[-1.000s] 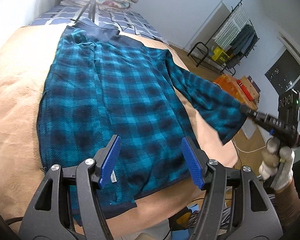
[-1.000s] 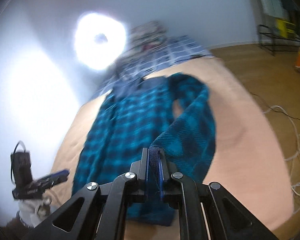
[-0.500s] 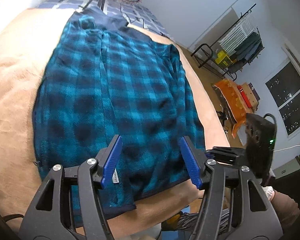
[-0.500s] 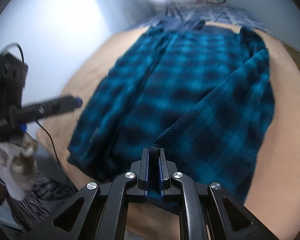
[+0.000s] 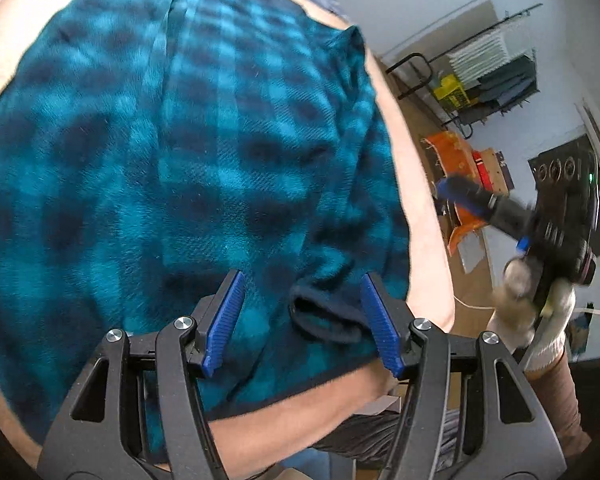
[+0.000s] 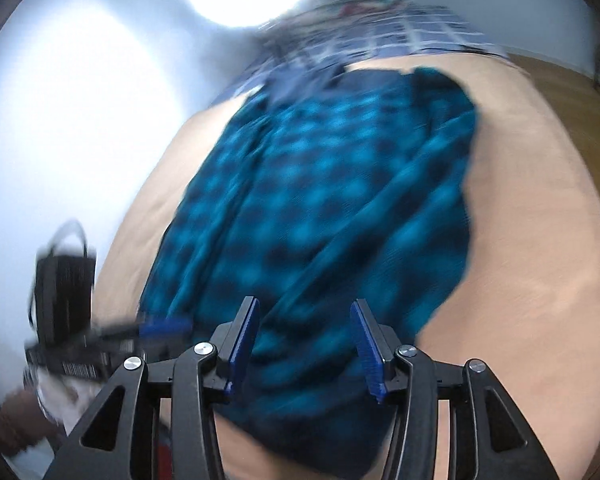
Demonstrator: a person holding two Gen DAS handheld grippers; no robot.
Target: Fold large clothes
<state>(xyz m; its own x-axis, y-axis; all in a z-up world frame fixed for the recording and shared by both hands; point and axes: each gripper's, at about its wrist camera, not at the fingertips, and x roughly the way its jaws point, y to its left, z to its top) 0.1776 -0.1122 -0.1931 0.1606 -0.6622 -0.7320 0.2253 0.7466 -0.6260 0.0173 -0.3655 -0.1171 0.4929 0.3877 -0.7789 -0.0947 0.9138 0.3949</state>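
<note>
Covering most of both views was a bed (image 6: 540,240) under a tan blanket, with wooden floor (image 5: 424,120) and a clothes rack (image 5: 496,76) beyond. Across the blanket lay the teal plaid shirt (image 5: 180,160), its sleeve cuff (image 5: 324,320) folded onto the body. The left gripper (image 5: 302,320) hung open above the cuff. The right gripper (image 6: 305,344), its jaws just opened, held nothing.

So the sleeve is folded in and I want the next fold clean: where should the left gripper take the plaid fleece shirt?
Probably at the dark bottom hem of the plaid fleece shirt, just under the sleeve cuff. That edge lies flat along the near side of the tan blanket, so come from the near side, sliding one finger beneath. The left gripper hovers open right above it.
</note>
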